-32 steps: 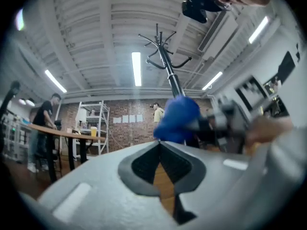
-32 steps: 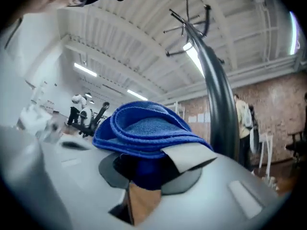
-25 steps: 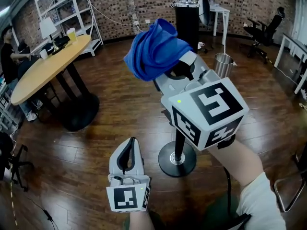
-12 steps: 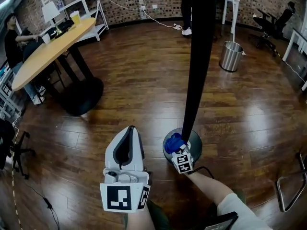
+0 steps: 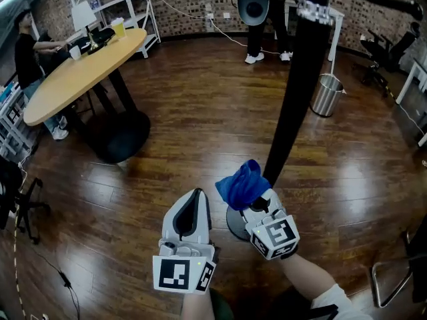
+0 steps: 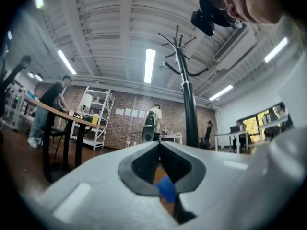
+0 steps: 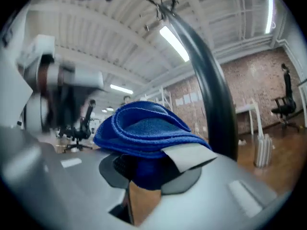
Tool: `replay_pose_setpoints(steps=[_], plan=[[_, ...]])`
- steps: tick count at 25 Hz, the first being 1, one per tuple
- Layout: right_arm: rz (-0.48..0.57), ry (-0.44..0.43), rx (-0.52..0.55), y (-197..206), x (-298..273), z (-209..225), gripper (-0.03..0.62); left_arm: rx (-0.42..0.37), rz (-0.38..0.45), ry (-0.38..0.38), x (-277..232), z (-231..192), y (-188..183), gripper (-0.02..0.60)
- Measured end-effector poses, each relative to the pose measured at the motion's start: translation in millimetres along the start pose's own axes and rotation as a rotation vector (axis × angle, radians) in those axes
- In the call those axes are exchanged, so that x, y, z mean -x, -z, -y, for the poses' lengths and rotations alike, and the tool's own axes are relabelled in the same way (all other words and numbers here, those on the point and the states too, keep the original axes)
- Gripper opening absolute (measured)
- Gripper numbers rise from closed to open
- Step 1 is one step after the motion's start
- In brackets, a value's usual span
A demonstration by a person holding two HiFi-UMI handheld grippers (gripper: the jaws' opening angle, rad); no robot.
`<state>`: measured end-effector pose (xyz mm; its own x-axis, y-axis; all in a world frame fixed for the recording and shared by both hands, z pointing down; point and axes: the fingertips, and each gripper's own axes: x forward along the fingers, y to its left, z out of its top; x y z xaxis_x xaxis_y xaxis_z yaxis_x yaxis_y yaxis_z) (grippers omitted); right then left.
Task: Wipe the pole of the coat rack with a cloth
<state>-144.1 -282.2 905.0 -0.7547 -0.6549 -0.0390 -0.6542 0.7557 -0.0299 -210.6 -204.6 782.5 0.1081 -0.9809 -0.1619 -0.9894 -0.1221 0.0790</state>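
Note:
The coat rack's black pole [image 5: 293,105] slants up from its round base [image 5: 235,227] on the wooden floor. My right gripper [image 5: 255,202] is shut on a bunched blue cloth [image 5: 243,184], held low at the pole's left side; I cannot tell whether they touch. In the right gripper view the cloth [image 7: 144,128] with its white label [image 7: 186,155] covers the right gripper [image 7: 144,169], and the pole [image 7: 211,90] rises just behind to the right. My left gripper [image 5: 197,195] is shut and empty, left of the base. In its view the left gripper [image 6: 159,145] points up at the rack [image 6: 187,95].
A long wooden table [image 5: 80,72] on black pedestals stands at the left with a person [image 5: 30,42] seated by it. White shelves [image 5: 113,5] line the back wall. A metal bin [image 5: 328,94] stands right of the pole. People [image 5: 260,19] stand at the back. A chair frame [image 5: 390,285] shows at lower right.
The right gripper with the cloth dropped from high near the camera to the base of the pole, then rose a little up it. The left gripper stayed low and shut.

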Motion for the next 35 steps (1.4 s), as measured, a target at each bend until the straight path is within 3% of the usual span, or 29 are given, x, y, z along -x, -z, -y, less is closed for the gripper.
replay_pose_setpoints(steps=[2, 4, 8, 13, 16, 18, 21, 24, 28, 35], plan=[[0.143, -0.047, 0.011, -164.5, 17.2, -11.8, 0.107, 0.006, -0.017, 0.016, -9.1, 1.3, -40.0, 0.000], [0.203, -0.102, -0.025, -268.8, 36.5, -17.6, 0.107, 0.004, -0.059, 0.037, -20.3, 12.3, -84.6, 0.000], [0.156, -0.121, -0.006, -352.3, 65.8, -28.1, 0.107, 0.015, -0.053, 0.075, -24.2, 40.3, -190.1, 0.000], [0.122, -0.209, -0.084, -454.5, 108.6, -56.9, 0.107, -0.027, -0.084, 0.133, -10.6, 69.7, -324.6, 0.000], [0.099, -0.136, -0.038, -539.0, 134.4, -65.9, 0.107, -0.043, -0.096, 0.185, 1.2, 88.7, -411.4, 0.000], [0.083, -0.123, -0.075, -583.2, 146.4, -61.9, 0.107, -0.047, -0.098, 0.212, 9.8, 99.5, -462.2, 0.000], [0.096, -0.074, -0.100, -624.9, 159.6, -51.8, 0.107, -0.041, -0.093, 0.222, 23.3, 107.3, -505.6, 0.000], [0.102, -0.048, -0.125, -637.1, 180.8, -61.4, 0.107, -0.024, -0.108, 0.227, 36.4, 110.7, -505.8, 0.000], [0.108, -0.017, -0.116, -646.2, 213.5, -78.3, 0.107, -0.003, -0.082, 0.316, 46.4, 134.3, -529.3, 0.000], [0.123, -0.035, -0.086, -678.0, 309.5, -112.1, 0.106, -0.032, -0.038, 0.266, 117.3, 185.4, -563.8, 0.000]])
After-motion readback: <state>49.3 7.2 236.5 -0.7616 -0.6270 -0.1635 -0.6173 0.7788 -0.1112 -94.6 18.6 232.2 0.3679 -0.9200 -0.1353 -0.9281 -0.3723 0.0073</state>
